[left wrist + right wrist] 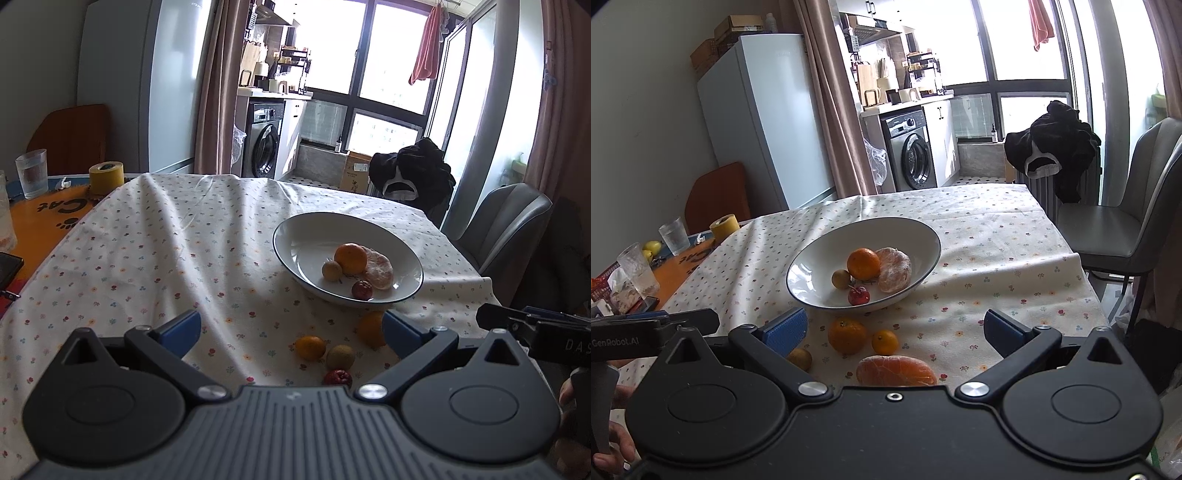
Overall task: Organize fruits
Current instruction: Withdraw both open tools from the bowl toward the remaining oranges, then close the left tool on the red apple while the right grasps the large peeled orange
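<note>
Covered by a flowered tablecloth (pixel 979 236), with a bare orange strip of table (pixel 33 225) left along the far left edge. Beyond the far edge: a white fridge (pixel 764 118), brown curtains, a washing machine (pixel 912 155), bright windows, and a grey chair (pixel 1123 221) by the right edge with dark clothing heaped behind it.

Near the middle of the cloth, toward the right edge: a white bowl (pixel 317 236) holding an orange (pixel 863 263), a peeled citrus (pixel 894 269) touching it, a yellow-brown small fruit (pixel 841 278) and a small red fruit (pixel 858 295).

On the cloth between bowl and near edge: a larger loose orange (pixel 847 335), a smaller orange (pixel 885 342) just beside it, a peeled half (pixel 897 371) cut off by the tool body, and a brownish fruit (pixel 799 359) partly hidden behind a blue pad. Visible only in the left wrist view: a second red fruit (pixel 337 377), half hidden by that tool's housing.

Left gripper (pixel 291 328) spread wide, empty, above the loose fruit; its right pad covering part of the larger orange. Right gripper (pixel 895 330) likewise wide apart, holding nothing, loose fruit between its pads.

On the bare strip: a yellow tape roll (pixel 106 176), a ribbed glass (pixel 32 172), a phone cut off at the frame edge. Print on the orange surface only partly legible.
</note>
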A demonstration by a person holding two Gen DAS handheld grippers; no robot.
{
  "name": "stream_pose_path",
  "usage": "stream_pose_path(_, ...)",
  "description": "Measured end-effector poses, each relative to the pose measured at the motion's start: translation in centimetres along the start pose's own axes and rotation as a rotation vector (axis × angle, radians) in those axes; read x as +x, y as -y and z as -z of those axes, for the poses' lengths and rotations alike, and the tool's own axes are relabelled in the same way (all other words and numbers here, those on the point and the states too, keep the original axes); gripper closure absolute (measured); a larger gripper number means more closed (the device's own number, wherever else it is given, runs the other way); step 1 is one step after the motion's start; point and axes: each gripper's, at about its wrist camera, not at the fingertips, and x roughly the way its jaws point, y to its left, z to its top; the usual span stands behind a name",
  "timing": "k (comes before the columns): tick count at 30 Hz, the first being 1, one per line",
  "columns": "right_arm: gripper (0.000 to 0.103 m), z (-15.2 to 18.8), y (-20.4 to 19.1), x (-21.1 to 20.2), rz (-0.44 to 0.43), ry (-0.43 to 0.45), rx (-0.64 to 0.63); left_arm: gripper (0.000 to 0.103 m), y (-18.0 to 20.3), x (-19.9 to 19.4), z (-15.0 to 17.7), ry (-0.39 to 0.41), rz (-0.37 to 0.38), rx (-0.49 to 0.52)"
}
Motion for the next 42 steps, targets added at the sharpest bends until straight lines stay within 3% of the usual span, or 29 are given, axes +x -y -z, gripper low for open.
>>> stream_pose_path(12, 0.002, 1.7, 1.4, 1.8, -0.031, -0.075, 0.075, 0.000, -0.3, 2.4, 1.8, -0.082, -0.005, -0.002)
stream_pose_path(26, 0.006, 4.1, 1.2, 3.9, 0.008, -0.137, 0.071, 0.005, 0.7, 4.2, 3.5, -0.079, 0.032, 0.040)
stream_pose_path(37, 0.015, 4.7, 0.5, 4.8, 0.008, -0.163, 0.051, 0.044, 1.1, 5.3, 4.1, -0.113, 0.094, 0.036)
stream_pose_path(42, 0.015, 4.8, 0.7, 4.8, 0.016, -0.165, 0.053, 0.054, 1.5, 6.2, 4.6, -0.150, 0.111, 0.035)
